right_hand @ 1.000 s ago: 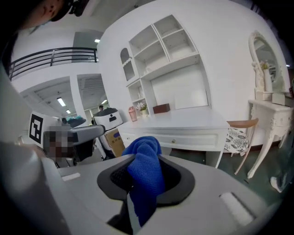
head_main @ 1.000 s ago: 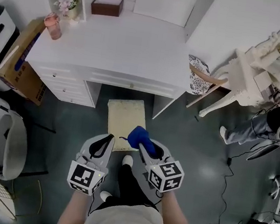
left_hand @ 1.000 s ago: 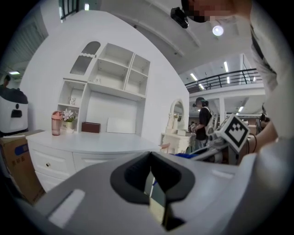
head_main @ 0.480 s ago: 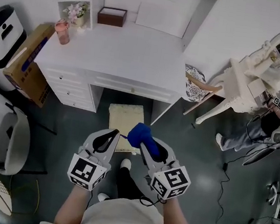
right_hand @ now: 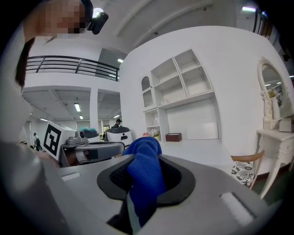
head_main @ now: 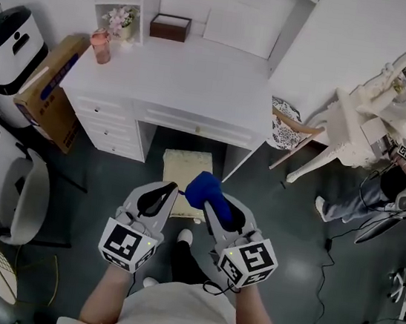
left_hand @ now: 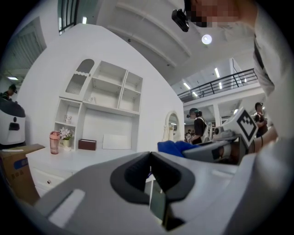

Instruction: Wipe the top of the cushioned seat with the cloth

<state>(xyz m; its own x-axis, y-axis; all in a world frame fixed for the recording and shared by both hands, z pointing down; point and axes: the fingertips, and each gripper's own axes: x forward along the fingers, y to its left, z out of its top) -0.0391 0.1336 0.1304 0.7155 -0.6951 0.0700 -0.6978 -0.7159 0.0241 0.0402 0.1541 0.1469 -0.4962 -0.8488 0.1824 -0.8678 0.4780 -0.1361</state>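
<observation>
- The white desk [head_main: 192, 81] fills the top of the head view and is our landmark. Its kneehole opens toward the person.
- Here is the cushioned seat [head_main: 186, 166], cream-topped and pushed part way into that kneehole. The front of it sticks out on the person's side of the desk. Most of the top is bare and reachable, so I judge the wiping has not begun.
- The right gripper [head_main: 209, 199] is held out in front of the desk, over the near edge of the seat. Its jaws are clamped on the cloth, and the right gripper view confirms a thick fold pinched between the pads. It looks like the working hand, lined up to bring the fabric down onto the cushion.
- The left gripper [head_main: 165, 190] is level with it on the same side of the desk, just beside it and apart from it. Its jaws are pressed together with nothing between them. It seems to be riding along spare.
- The cloth [head_main: 201, 185] is blue and bunched. It bulges past the right jaw tips toward the desk, above the seat. Whether it touches the cushion, I cannot tell.
</observation>
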